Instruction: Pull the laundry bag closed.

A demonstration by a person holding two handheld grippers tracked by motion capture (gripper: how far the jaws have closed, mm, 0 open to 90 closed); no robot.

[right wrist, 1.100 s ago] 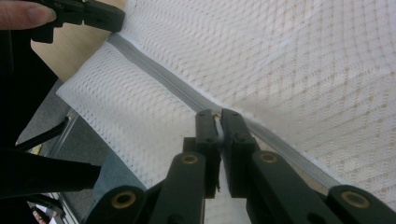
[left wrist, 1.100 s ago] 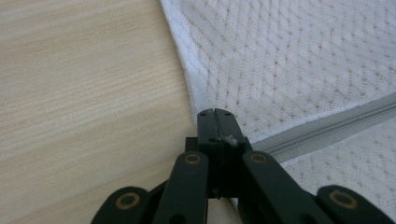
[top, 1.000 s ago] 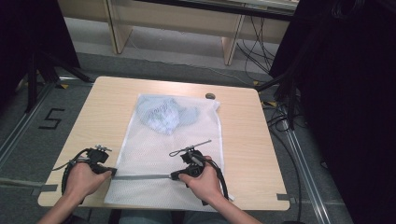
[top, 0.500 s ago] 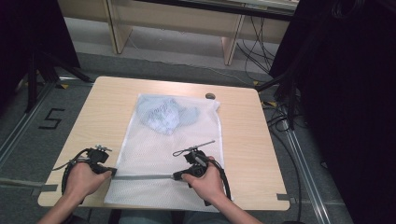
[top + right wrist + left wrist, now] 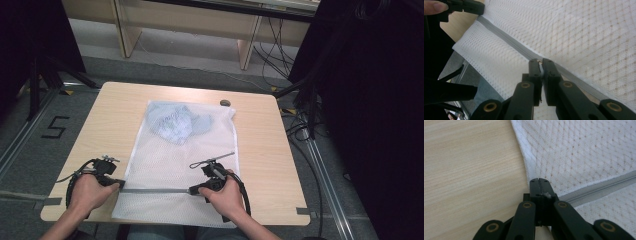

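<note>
One white mesh bag [image 5: 177,170] is counted on the table [image 5: 260,150], with one grey zipper [image 5: 155,190] across it and one bluish garment [image 5: 175,120] inside. Two grippers are seen: left gripper [image 5: 119,184], right gripper [image 5: 192,190].

White mesh-cloth bag [image 5: 175,165] on matt wood table [image 5: 115,115]

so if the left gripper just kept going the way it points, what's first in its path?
Probably the mesh bag: the left gripper is shut at the bag's edge by the zipper, with mesh ahead.
</note>
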